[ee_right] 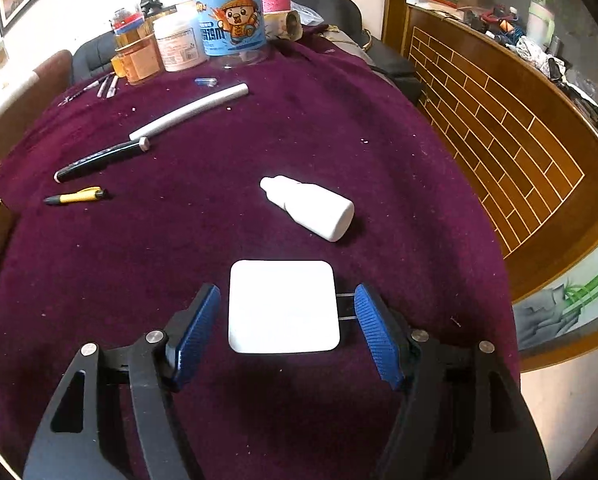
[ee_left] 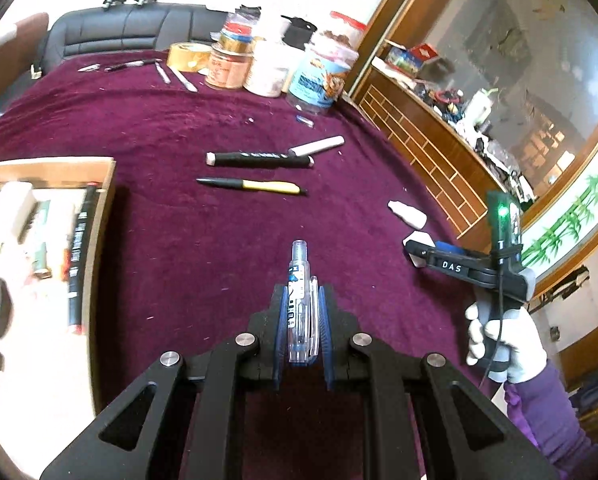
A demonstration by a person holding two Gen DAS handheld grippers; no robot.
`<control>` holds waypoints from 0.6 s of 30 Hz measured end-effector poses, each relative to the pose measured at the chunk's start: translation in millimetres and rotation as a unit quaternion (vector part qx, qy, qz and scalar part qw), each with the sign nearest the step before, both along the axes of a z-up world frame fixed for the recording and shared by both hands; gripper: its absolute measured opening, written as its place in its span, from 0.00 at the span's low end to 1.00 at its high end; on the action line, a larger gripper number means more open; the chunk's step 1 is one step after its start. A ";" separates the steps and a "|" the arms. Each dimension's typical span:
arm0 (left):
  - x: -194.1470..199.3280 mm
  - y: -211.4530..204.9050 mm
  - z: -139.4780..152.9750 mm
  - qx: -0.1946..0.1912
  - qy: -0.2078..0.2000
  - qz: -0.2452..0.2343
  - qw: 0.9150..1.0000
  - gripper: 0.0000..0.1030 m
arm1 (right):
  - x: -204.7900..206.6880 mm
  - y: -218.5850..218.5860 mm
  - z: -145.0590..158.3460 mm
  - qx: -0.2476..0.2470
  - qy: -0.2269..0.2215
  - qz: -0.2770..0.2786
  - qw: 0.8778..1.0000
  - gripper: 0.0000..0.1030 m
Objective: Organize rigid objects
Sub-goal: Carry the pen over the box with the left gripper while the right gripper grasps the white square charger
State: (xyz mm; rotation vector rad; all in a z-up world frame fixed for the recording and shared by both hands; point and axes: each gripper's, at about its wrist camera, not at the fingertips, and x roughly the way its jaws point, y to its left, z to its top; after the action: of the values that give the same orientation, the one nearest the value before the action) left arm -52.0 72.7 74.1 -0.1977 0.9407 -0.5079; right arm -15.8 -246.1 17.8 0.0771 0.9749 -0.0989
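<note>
My left gripper (ee_left: 302, 300) is shut on a clear pen with a blue label (ee_left: 299, 304) and holds it above the purple cloth. A cardboard box (ee_left: 103, 216) with several items sits to its left. My right gripper (ee_right: 287, 312) is open, its blue pads (ee_right: 373, 332) on either side of a white square charger (ee_right: 283, 306) lying on the cloth. A white bottle (ee_right: 311, 208) lies just beyond it. A black marker (ee_left: 259, 159), a white tube (ee_left: 317, 146) and a yellow-black pen (ee_left: 255, 186) lie mid-table. The right gripper also shows in the left wrist view (ee_left: 423, 252).
Jars, a tape roll (ee_left: 189, 57) and tins (ee_left: 227, 66) stand at the far edge, with several pens (ee_left: 131, 66) near them. A blue-labelled plastic jar (ee_right: 231, 28) stands at the back. A wooden cabinet (ee_right: 499, 152) borders the table's right side.
</note>
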 end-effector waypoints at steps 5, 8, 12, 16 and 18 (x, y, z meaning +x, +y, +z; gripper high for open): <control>-9.5 41.5 8.3 -0.018 -0.004 0.034 0.999 0.12 | -6.5 -1.0 7.6 0.022 -0.004 0.000 1.000 0.49; -15.8 75.4 9.6 -0.032 -0.001 0.064 0.997 0.12 | -14.5 1.1 16.1 0.040 -0.016 -0.001 0.999 0.49; -25.2 120.4 8.8 -0.027 -0.004 0.112 0.993 0.12 | -25.7 20.2 35.2 0.054 -0.034 0.022 0.998 0.49; -35.5 168.1 -1.7 -0.025 0.004 0.170 0.985 0.12 | -35.3 59.5 56.5 0.067 -0.051 0.069 0.994 0.49; -40.1 188.5 -10.3 -0.024 0.012 0.196 0.980 0.12 | -37.7 82.9 62.3 0.076 -0.052 0.096 0.991 0.49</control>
State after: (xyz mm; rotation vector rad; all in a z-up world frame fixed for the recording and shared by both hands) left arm -92.1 261.1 63.8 -0.4244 0.8853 -0.1642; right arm -53.6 -163.2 80.1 0.1275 0.8792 0.1547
